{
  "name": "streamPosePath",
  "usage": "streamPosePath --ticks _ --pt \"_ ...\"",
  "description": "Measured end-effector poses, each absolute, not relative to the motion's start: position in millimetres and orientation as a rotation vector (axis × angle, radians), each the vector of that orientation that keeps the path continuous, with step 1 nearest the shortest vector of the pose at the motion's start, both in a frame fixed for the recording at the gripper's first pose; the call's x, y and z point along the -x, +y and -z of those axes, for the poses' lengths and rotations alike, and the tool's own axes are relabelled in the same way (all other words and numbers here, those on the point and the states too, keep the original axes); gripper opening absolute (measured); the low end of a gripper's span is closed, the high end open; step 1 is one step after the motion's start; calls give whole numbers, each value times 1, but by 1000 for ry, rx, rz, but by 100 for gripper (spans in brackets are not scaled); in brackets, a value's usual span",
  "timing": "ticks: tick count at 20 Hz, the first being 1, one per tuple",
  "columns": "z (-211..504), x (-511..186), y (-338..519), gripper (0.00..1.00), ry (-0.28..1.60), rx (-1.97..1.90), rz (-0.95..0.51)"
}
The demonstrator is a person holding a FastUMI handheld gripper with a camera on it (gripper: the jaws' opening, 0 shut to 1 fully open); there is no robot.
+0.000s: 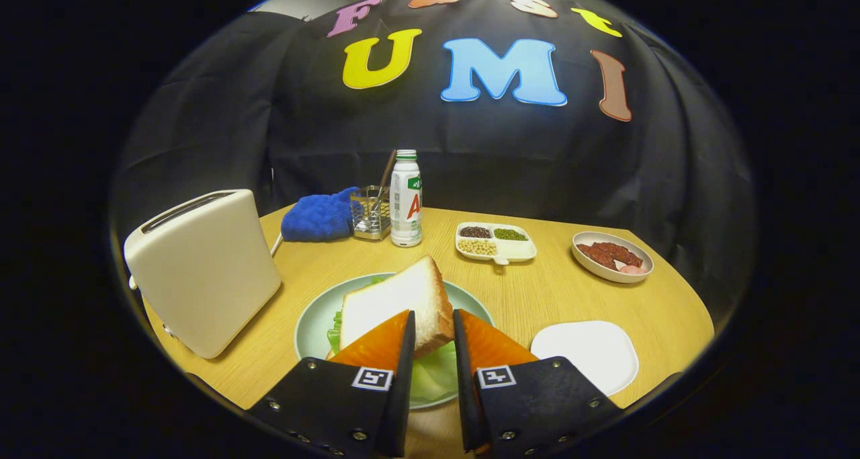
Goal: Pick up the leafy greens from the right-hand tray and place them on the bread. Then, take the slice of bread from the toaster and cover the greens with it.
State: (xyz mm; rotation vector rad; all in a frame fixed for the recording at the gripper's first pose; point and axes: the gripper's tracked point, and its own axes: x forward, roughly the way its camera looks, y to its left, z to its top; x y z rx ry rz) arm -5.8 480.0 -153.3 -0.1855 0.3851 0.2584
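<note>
A slice of bread (396, 298) hangs tilted over the pale green plate (310, 318), one corner lifted away from me. My gripper (435, 323) is shut on its near crust edge, with a finger on each side. Leafy greens (433, 373) lie on the plate under the slice and peek out at its left edge and between my fingers. Whatever lies beneath the greens is hidden. The cream toaster (201, 271) stands left of the plate, and nothing sticks out of its top slots.
A white tray (584, 355) lies right of the plate, bare. Further back stand a divided dish of beans (496, 242), a bowl of meat slices (611, 255), a white bottle (406, 200), a wire utensil holder (371, 212) and a blue mitt (317, 216).
</note>
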Motion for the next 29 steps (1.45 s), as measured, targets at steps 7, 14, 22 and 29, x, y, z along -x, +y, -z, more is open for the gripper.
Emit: streamPosePath --ticks 7,14,22,29 --pt "154 4 479 34 387 193 -262" --pt "127 4 470 39 264 207 -275" --pt "45 18 343 39 71 151 -183" --pt "27 13 140 39 -18 214 -25"
